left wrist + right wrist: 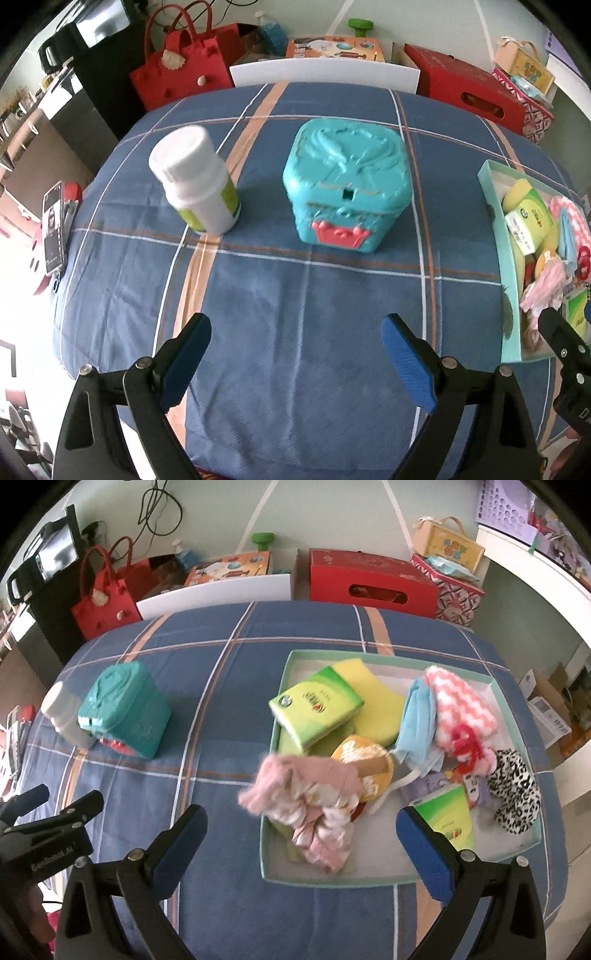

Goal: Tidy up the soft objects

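A shallow mint-green tray (291,664) on the blue plaid tablecloth holds soft things: a pink cloth (314,797) draped over its near left rim, a green tissue pack (316,705), a yellow sponge (373,698), a blue face mask (417,716), a pink-and-white fuzzy cloth (461,705) and a leopard-print piece (515,790). My right gripper (301,843) is open and empty just in front of the pink cloth. My left gripper (295,354) is open and empty over bare cloth, left of the tray (491,199).
A teal plastic box (345,188) and a white bottle (197,181) stand on the table's left half. A phone (53,225) sits at the left edge. Red bags and boxes (373,579) line the wall behind the table.
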Demonstrator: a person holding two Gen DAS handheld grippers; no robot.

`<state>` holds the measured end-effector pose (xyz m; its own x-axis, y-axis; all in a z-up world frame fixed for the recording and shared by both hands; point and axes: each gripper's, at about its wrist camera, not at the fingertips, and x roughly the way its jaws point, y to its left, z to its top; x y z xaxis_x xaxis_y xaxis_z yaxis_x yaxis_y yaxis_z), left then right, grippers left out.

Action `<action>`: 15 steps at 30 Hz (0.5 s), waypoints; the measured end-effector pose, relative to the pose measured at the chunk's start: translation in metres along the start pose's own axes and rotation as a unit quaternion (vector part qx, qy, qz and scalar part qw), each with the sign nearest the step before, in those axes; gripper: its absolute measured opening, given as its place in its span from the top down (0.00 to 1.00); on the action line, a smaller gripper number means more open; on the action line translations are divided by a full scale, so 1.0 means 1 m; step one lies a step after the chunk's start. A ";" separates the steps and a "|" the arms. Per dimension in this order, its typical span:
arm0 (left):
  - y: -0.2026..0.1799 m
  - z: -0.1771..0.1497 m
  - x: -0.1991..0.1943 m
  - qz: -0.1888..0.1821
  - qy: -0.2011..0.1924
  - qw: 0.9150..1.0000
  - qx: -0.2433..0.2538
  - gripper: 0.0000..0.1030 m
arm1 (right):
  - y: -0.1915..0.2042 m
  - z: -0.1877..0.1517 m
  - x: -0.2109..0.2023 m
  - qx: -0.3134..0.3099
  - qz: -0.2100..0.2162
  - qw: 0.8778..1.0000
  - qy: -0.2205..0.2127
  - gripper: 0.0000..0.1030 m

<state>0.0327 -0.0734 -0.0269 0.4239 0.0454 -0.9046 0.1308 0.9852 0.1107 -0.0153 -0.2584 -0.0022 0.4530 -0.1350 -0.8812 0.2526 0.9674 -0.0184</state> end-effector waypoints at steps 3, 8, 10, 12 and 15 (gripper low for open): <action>0.003 -0.006 0.001 -0.002 0.003 1.000 0.002 0.09 | 0.004 -0.007 0.001 -0.002 0.003 1.000 0.006 0.00; 0.004 -0.015 0.004 -0.006 0.016 1.000 0.005 0.09 | 0.007 -0.019 0.002 -0.003 0.002 1.000 0.017 0.00; 0.004 -0.017 0.003 -0.006 0.016 1.000 0.008 0.09 | 0.008 -0.021 0.001 -0.002 0.000 1.000 0.016 0.00; 0.003 -0.019 0.003 -0.006 0.017 1.000 0.011 0.09 | 0.006 -0.021 -0.003 0.003 -0.004 1.000 0.008 0.00; 0.003 -0.022 0.004 -0.005 0.021 1.000 0.011 0.09 | 0.002 -0.023 -0.006 0.014 -0.005 1.000 0.008 0.00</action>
<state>0.0155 -0.0662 -0.0393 0.3845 0.0435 -0.9221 0.1547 0.9817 0.1109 -0.0373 -0.2507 -0.0078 0.4373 -0.1405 -0.8883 0.2803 0.9598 -0.0138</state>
